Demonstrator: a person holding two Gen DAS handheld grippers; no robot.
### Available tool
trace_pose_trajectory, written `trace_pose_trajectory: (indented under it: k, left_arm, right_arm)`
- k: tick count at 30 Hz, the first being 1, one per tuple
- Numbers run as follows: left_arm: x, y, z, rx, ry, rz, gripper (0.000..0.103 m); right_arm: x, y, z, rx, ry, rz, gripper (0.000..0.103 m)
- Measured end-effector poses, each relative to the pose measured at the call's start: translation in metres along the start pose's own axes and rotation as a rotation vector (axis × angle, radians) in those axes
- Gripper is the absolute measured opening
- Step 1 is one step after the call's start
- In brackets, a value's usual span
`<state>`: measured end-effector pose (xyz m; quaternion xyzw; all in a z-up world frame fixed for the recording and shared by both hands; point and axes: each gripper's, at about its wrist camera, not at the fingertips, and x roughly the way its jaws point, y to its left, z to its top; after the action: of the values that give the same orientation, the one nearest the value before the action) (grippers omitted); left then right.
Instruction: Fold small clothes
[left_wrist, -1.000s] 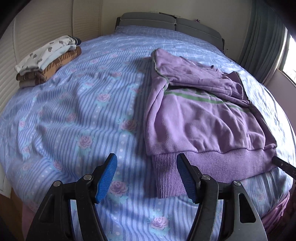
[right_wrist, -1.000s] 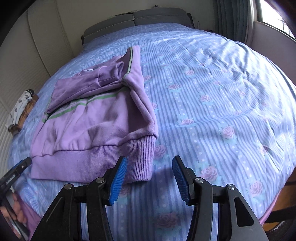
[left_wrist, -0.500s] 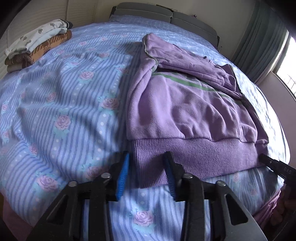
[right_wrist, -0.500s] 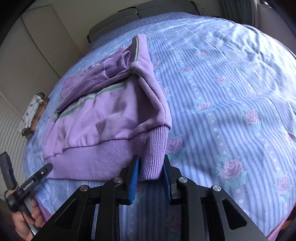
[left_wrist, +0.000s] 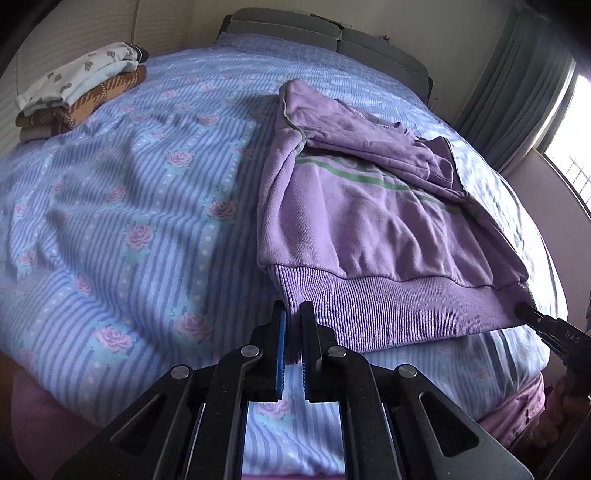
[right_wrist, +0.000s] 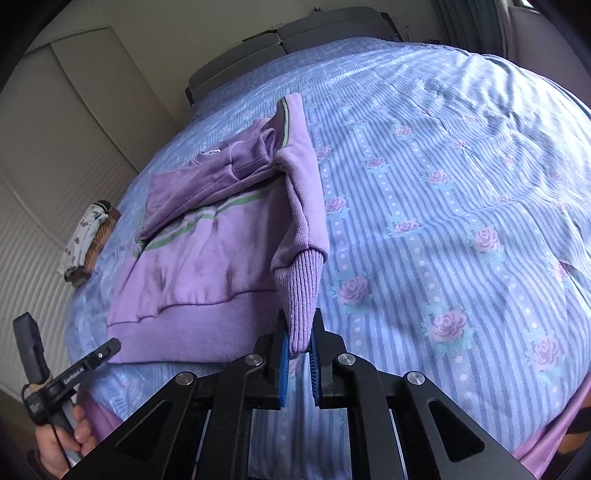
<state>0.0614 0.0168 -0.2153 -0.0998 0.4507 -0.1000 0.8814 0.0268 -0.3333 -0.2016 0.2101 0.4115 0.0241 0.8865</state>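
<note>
Left gripper (left_wrist: 292, 334) pinched nearly shut on the ribbed hem corner of the purple sweatshirt (left_wrist: 369, 221), blue pads pressing the knit from both sides. Right gripper (right_wrist: 298, 349) likewise clamped narrow on the opposite hem corner, that corner lifted clear of the bed (right_wrist: 443, 206) and hanging as a ribbed flap. Sweatshirt lying near the bed's foot edge, toward the middle of its width, long axis running from foot to headboard (left_wrist: 332, 35): hem toward the foot edge, collar toward the headboard. Sleeves folded across the chest, green stripes showing just below them. Hem stretched taut between the two grippers, parallel to the foot edge. Stack of folded clothes (left_wrist: 77, 96) well apart, at the bed's far left corner by the wall. Striped blue cover with roses under everything, wrinkled on the left half.
</note>
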Motion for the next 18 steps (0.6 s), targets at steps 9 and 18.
trace_pose_trajectory:
  k: [9,18]
  left_arm:
    - [-0.039,0.003,0.021,-0.035,-0.056,-0.04,0.008]
    - [-0.048,0.001,0.089,-0.08,-0.177,-0.069,0.008]
  right_arm:
    - [-0.044,0.021,0.01,-0.009,-0.116,0.079,0.009]
    - [-0.054,0.039,0.067,0.023,-0.243,0.142,0.009]
